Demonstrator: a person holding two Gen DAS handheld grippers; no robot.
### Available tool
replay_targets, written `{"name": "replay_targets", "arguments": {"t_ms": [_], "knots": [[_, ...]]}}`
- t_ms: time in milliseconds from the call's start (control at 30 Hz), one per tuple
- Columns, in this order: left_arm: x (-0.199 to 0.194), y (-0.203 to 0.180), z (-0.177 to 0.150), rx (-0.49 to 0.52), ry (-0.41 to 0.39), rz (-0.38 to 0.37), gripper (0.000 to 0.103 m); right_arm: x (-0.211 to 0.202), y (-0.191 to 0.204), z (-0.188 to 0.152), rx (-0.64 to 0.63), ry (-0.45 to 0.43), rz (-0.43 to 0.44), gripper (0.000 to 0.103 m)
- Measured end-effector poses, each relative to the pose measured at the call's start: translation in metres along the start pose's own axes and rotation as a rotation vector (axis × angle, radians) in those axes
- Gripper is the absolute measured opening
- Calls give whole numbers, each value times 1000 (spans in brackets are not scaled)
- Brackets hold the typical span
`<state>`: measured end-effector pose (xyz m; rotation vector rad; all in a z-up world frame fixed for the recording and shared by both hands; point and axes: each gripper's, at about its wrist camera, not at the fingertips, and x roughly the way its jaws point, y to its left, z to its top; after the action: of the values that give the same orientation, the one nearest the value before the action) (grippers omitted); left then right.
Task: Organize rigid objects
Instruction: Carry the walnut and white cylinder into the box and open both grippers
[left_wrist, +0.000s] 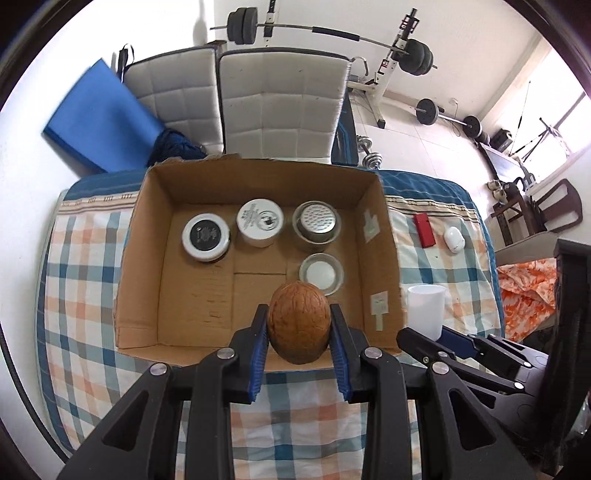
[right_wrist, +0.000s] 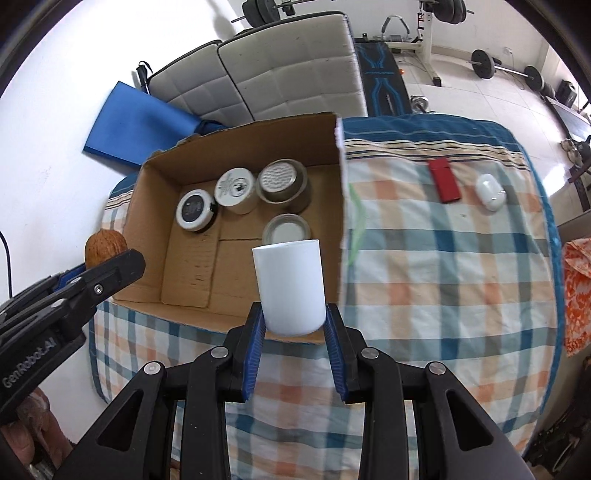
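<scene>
**Nut and cup held over the box**

Left wrist view: left gripper (left_wrist: 298, 330) clamped on a brown nut (left_wrist: 298, 321), blue pads (left_wrist: 259, 343) pressing both its sides, above the near edge of the box (left_wrist: 147, 236); inside the box, black-lidded jar (left_wrist: 205, 238), white jar (left_wrist: 259, 221) and metal tin (left_wrist: 317, 225) in a row along the far wall, a glass lid (left_wrist: 322, 274) nearer; right of the box, red case (left_wrist: 424, 230) and white pod (left_wrist: 453, 239) on the checked cloth (left_wrist: 85, 266).

Right wrist view: right gripper (right_wrist: 294, 326) clamped on a white cup (right_wrist: 290, 286), upright, over the near right corner of the box (right_wrist: 147, 206); left of the box, the nut (right_wrist: 105, 247) in the other gripper.
</scene>
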<state>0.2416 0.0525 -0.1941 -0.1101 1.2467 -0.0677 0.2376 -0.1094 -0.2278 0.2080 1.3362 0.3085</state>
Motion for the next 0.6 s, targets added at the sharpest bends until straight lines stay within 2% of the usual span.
{"name": "replay_targets", "arguments": {"t_ms": [133, 333, 500, 600], "knots": [[15, 36, 8, -43, 30, -19, 28, 30, 22, 9, 10, 23, 14, 34], [63, 84, 21, -108, 129, -52, 28, 79, 47, 24, 10, 82, 23, 34], [106, 105, 28, -114, 196, -6, 28, 126, 64, 38, 20, 143, 23, 34], [135, 114, 31, -131, 270, -36, 28, 150, 68, 45, 41, 177, 24, 34]]}}
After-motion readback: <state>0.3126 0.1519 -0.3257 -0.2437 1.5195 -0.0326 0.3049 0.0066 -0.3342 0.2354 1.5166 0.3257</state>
